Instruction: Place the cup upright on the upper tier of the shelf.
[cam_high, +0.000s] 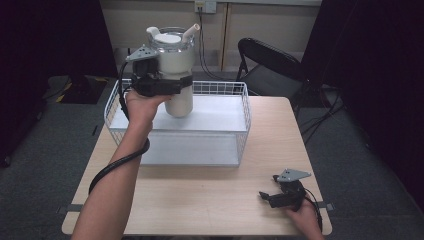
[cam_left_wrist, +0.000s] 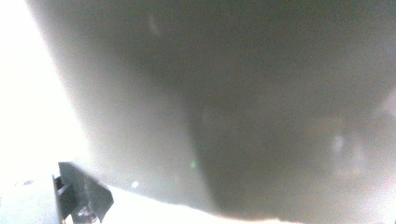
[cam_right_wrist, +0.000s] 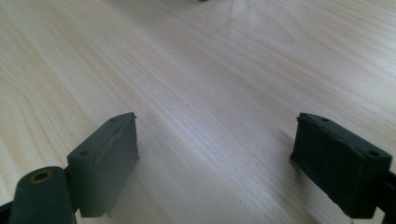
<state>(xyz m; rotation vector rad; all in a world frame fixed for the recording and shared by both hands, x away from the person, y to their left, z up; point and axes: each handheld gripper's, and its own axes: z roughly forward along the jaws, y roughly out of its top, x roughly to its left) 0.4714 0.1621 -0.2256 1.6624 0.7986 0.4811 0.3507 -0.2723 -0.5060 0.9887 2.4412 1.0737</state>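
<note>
Right now your left tongs (cam_high: 170, 86) clamp the tall white plastic jug with its clear lid (cam_high: 176, 75), holding it above the white wire basket (cam_high: 227, 125) below, while your right tongs (cam_high: 272, 196) rest wide open and empty on the pale wooden bench (cam_high: 210, 192).

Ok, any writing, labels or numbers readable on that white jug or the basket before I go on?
None can be read.
White jug, clamped in the left gripper: plain, no label seen.
Wire basket: no tag or print.
Wall socket: too small to read.
Left gripper view: too blurred to tell.
</note>
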